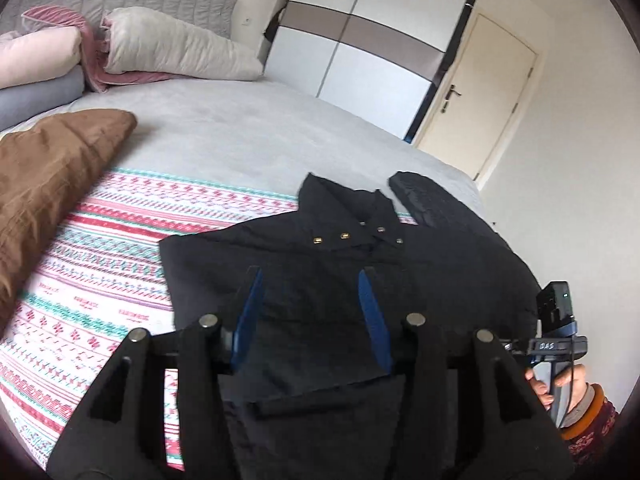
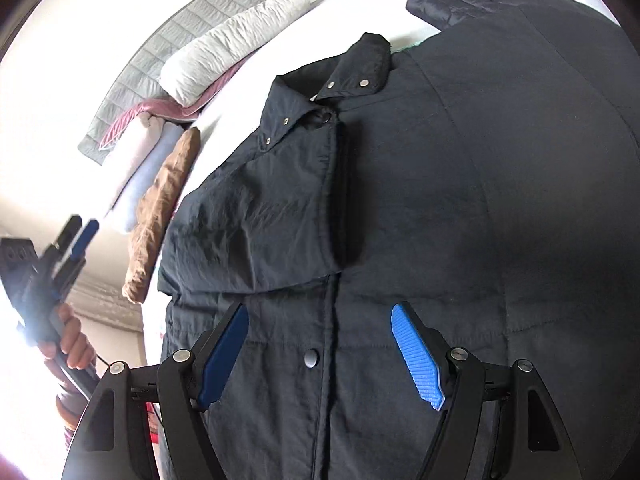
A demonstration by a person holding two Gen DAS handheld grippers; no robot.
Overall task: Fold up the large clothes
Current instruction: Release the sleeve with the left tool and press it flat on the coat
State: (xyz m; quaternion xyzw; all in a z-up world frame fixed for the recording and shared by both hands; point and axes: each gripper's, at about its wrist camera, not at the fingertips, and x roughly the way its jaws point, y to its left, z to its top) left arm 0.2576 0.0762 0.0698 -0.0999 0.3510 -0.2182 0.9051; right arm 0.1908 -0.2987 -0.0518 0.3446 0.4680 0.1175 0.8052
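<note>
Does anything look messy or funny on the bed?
A little. The black jacket has one side folded in over its front, but its other sleeve sticks out past the collar toward the bed's edge. A crumpled brown garment lies apart beside it. Nothing looks torn or spilled.

jackets: 1 black jacket (image 1: 320,264); 1 brown garment (image 1: 52,176); grippers: 2; striped sheets: 1 (image 1: 104,280)

Soft daylight, blown-out glare at lower left (right wrist view), fisheye-bent edges.
</note>
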